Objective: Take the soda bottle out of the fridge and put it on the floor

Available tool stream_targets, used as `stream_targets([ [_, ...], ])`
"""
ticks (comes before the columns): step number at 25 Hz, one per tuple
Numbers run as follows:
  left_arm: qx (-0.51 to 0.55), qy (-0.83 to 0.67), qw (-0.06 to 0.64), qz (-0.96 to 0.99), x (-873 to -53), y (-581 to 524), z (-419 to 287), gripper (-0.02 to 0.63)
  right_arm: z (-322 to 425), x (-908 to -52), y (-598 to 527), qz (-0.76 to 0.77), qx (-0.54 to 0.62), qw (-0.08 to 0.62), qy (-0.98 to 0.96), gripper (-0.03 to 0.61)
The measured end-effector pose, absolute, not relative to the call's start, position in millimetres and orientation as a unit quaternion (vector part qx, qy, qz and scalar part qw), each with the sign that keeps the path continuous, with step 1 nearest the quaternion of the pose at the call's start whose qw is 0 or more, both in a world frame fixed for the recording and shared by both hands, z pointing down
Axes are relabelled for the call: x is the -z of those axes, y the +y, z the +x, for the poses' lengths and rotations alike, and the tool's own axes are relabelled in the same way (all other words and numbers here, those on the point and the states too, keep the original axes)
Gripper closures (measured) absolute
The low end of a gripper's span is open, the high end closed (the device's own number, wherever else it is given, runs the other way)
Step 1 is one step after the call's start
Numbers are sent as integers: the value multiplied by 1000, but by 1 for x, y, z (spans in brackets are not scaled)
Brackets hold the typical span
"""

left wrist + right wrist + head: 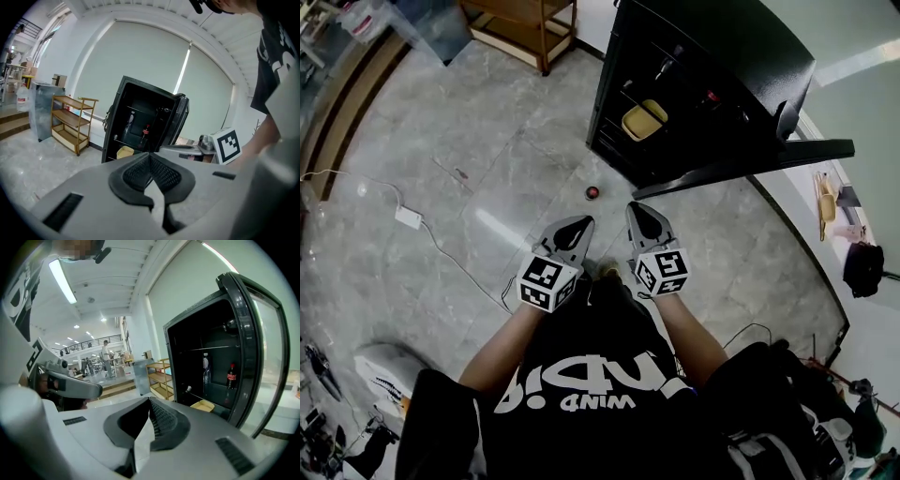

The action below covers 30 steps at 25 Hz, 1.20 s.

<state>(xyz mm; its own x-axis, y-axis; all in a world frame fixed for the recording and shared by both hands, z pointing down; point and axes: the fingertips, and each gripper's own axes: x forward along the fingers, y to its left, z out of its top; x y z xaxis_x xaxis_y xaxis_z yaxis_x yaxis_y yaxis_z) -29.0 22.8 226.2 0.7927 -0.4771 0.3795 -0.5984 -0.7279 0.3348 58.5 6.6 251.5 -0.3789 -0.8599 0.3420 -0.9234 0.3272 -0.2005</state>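
Observation:
The soda bottle (230,376), dark with a red cap and label, stands upright on a shelf inside the black fridge (694,84), whose door (769,159) hangs open. In the left gripper view the soda bottle (146,132) shows small and far off. Both grippers are held low in front of the person, well short of the fridge. My left gripper (578,225) is shut, its pads meeting with nothing between them (150,157). My right gripper (645,214) is shut and empty too (150,401).
A clear bottle (205,369) stands beside the soda, and a yellow tray (644,119) lies on the shelf below. A small red object (592,192) lies on the grey tiled floor before the fridge. A wooden rack (520,28) stands left of it; a white adapter (408,217) with cable lies at left.

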Motion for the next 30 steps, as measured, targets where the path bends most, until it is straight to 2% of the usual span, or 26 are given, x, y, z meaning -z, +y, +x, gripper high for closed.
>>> stream_targets([
  [11, -113, -334, 203, 914, -169, 16, -12, 606, 80, -179, 26, 497, -156, 97, -848, 554],
  [23, -68, -382, 185, 903, -111, 24, -50, 606, 111, -110, 45, 522, -126, 59, -841, 554],
  [30, -72, -406, 133, 901, -106, 24, -61, 606, 101, -104, 44, 523, -108, 38, -845, 554],
])
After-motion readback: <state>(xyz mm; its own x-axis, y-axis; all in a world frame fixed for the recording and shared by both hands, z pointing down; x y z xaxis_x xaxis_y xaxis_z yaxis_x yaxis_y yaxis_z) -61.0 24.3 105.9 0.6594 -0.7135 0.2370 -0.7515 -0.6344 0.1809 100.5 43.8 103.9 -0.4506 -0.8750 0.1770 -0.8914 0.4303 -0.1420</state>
